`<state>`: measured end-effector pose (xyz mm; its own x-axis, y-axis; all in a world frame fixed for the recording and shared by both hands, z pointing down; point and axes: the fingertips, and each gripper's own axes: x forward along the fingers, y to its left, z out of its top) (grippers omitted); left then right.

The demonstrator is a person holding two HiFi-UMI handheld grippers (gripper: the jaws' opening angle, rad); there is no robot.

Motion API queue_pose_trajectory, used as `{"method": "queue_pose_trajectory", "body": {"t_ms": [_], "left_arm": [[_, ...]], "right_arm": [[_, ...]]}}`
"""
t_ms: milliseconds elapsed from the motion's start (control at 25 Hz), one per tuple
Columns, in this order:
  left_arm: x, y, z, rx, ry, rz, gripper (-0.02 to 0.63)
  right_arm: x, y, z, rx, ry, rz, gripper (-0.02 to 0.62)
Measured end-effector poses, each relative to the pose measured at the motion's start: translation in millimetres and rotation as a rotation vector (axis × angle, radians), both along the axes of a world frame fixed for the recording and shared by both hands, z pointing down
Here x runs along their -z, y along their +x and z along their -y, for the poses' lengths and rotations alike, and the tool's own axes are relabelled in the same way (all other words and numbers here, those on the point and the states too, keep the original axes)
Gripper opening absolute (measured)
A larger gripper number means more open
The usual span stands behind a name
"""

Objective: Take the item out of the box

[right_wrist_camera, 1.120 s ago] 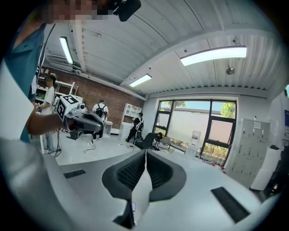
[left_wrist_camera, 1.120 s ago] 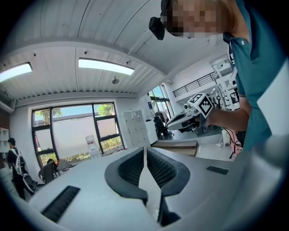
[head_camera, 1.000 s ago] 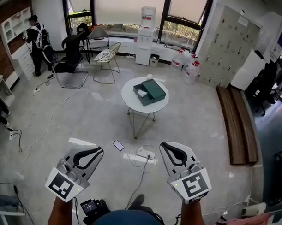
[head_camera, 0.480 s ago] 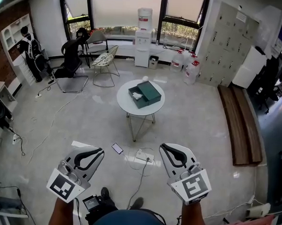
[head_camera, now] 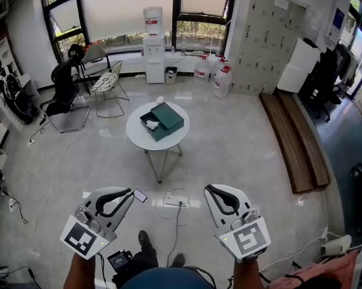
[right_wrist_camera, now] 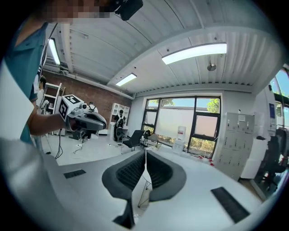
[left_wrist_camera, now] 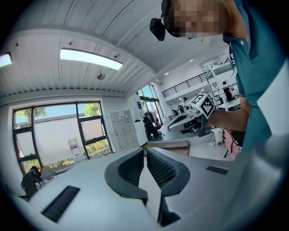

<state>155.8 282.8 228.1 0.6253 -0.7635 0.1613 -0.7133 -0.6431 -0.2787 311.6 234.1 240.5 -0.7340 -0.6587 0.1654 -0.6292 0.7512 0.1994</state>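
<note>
At about 9 o'clock in the head view a black office chair (head_camera: pixel 63 90) stood near the wall, with a wire chair (head_camera: pixel 107 85) just beside it toward 10 o'clock. The left gripper (head_camera: pixel 127 195) hung low at about 7 o'clock, above the bare floor. Its fingers (left_wrist_camera: pixel 130 170) met at the tips and held nothing; only the room showed past them. A phone (head_camera: pixel 140 196) lay on the floor just off that gripper's tip.

The round white table (head_camera: pixel 135 135) stood at roughly 11 o'clock, well apart from both grippers. On it sat the green box (head_camera: pixel 168 115). The white item (head_camera: pixel 152 126) showed at the box's 8 o'clock end, inside it as far as could be told. Behind the table, near 12 o'clock, a water dispenser (head_camera: pixel 154 39) stood against the window wall.

A power strip (head_camera: pixel 178 200) lay on the floor between the two grippers. Two water jugs (head_camera: pixel 222 81) stood by the wall toward 1 o'clock. The right gripper (head_camera: pixel 210 191) hung at about 5 o'clock, level with the left one and well apart from it. Its fingers (right_wrist_camera: pixel 130 171) were closed tight against each other, with nothing between them.

Grey lockers (head_camera: pixel 261 43) lined the wall between 1 and 2 o'clock, and a long wooden bench (head_camera: pixel 293 145) lay on the floor at about 3 o'clock.
</note>
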Motion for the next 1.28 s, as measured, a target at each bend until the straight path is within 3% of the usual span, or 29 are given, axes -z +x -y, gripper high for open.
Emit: {"method": "queue_pose_trajectory", "body": {"t_ms": [280,720,1120,1280], "left_arm": [[5.0,-18.9,71.6,-0.104,0.005,-0.037,0.037],[5.2,-115.8,175.6,-0.177,-0.012,-0.075,0.037],[2.1,-201.8,236.6,-0.213,-0.013,-0.111,0.037],[3.1,-237.8,249.7,-0.197,0.054,-0.037,0.037]], "right_arm": [[4.0,-14.8,50.2,-0.108,-0.005,-0.026,0.04],[11.5,-110.1,135.7,-0.186,-0.006,-0.051,0.04],[17.1,-198.3,193.1,-0.213,-0.003,-0.083,0.04],[29.4,-242.1,206.8,-0.159,0.053,-0.096,0.04]]}}
